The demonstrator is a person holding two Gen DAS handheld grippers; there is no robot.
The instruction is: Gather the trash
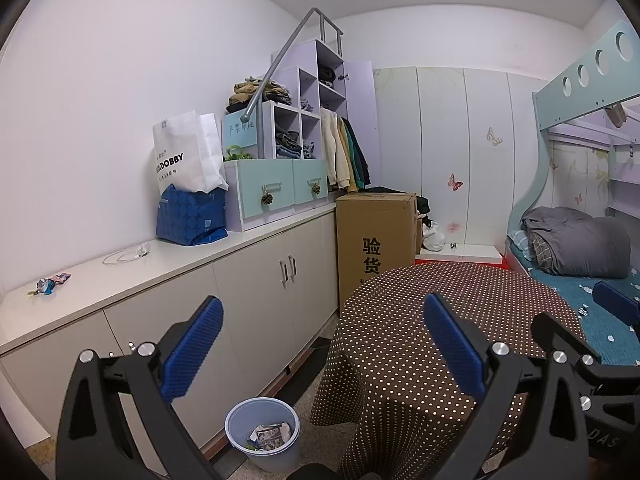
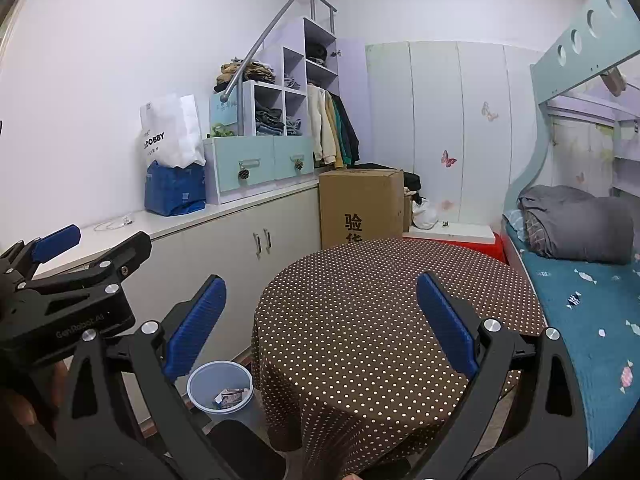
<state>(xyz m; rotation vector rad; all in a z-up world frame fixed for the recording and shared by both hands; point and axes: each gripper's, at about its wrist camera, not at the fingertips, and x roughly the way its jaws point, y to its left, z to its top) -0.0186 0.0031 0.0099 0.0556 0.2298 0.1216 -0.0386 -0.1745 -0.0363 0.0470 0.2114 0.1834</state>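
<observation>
While both the left tongs [image 1: 324, 344] and the right tongs [image 2: 320, 320] are gaping wide and gripping nothing above the dotted round surface [image 2: 384, 304], a crumpled wrapper [image 1: 50, 282] is lying near the counter's [image 1: 168, 260] near end, and the blue bin [image 1: 262, 432] is holding paper scraps on the floor.

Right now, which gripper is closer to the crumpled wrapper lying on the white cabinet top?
Left. The left gripper hangs on the cabinet side of the dotted table, the crumpled wrapper off to its left. The right gripper sits farther right, over the table.
</observation>
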